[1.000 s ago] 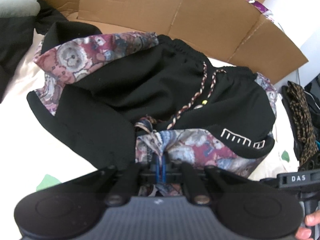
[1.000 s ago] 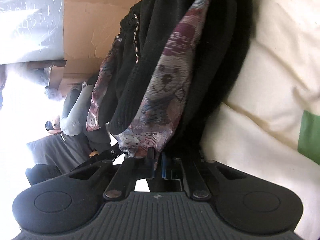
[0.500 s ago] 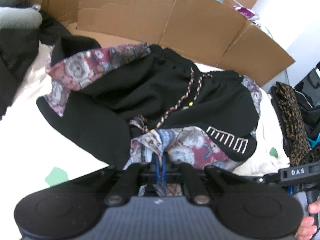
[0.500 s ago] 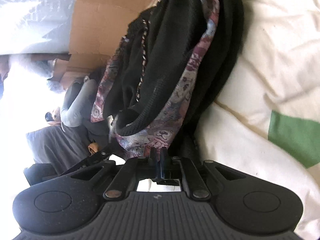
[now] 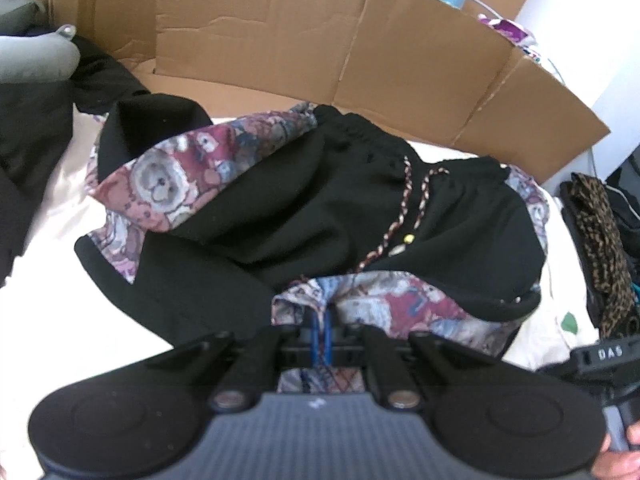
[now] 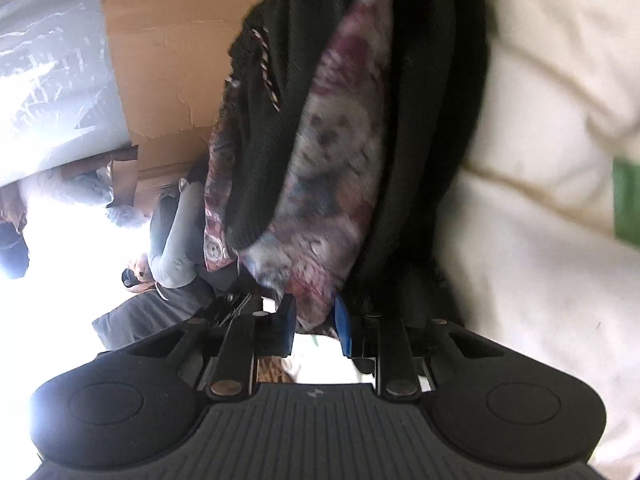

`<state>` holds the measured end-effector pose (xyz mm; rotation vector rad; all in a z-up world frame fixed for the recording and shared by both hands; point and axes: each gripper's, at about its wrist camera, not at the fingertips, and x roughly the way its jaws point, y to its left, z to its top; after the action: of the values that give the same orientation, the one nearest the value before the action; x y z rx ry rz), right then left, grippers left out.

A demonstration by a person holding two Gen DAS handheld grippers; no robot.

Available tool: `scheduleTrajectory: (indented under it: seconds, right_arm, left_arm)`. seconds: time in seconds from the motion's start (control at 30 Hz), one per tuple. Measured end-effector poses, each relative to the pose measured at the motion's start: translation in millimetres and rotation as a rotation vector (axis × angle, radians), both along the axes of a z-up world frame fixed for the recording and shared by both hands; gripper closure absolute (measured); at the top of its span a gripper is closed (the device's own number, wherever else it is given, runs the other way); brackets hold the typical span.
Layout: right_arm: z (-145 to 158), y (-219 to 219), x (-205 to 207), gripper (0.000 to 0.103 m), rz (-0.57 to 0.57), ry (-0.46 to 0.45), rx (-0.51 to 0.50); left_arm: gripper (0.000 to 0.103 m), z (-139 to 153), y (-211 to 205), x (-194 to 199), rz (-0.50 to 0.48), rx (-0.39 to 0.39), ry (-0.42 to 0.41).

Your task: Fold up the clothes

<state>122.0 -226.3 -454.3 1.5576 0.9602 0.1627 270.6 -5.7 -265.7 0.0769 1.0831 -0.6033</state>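
A pair of black shorts (image 5: 320,216) with teddy-bear print panels and a braided drawstring (image 5: 404,216) lies crumpled on the cream bedsheet (image 5: 48,320). My left gripper (image 5: 320,320) is shut on the printed hem at the near edge of the shorts. In the right wrist view the same shorts (image 6: 340,140) fill the middle. My right gripper (image 6: 314,316) has its jaws opening. A fold of the printed cloth (image 6: 316,304) still lies between its blue pads, which stand apart from it. The right gripper's body (image 5: 608,354) shows at the lower right of the left wrist view.
A flattened cardboard sheet (image 5: 320,40) stands behind the shorts. Dark clothes (image 5: 36,128) are piled at the left. A leopard-print garment (image 5: 600,240) lies at the right. The sheet has green patches (image 6: 626,200). A hand (image 5: 624,456) shows at the lower right.
The right gripper's pads, shut on the printed cloth before, have parted. The left gripper has lifted a little with the hem still in it.
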Motion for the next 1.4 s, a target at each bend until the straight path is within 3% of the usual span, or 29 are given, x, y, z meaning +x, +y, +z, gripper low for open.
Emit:
scheduleTrajectory:
  seconds: [0.1,0.2,0.53,0.77,1.07,1.27,1.33,1.4]
  right_arm:
    - [-6,1,-4,0.079,-0.026,0.021,0.027]
    - [-10,-2,-9,0.069,-0.081,0.025,0.063]
    - [-15,-5,-9,0.069,-0.143,0.024,0.079]
    - [-17,-5,-8,0.069,-0.163,0.008,0.062]
    - [-18,2,7,0.071,-0.161,-0.01,0.047]
    - [-20,1,7,0.078,-0.19,0.005,0.06]
    - [-19,2,7,0.096,-0.184,0.002,0.05]
    - [-15,2,9,0.101,-0.174,-0.009,0.026]
  left_arm:
    - [0.1,-4,-2,4,-0.007,0.007,0.002]
    - [0.1,-6,-3,6,-0.01,0.008,0.003]
    - [0.099,-16,-6,14,-0.003,0.012,0.008]
    - [0.099,-20,-7,21,0.029,0.042,0.024]
    - [0.099,-20,-14,25,0.014,0.105,-0.014]
    - [0.099,-23,-21,26,0.009,0.129,-0.031]
    - [0.099,-24,-21,26,0.011,0.131,-0.025]
    - [0.099,-24,-21,27,0.015,0.126,-0.014]
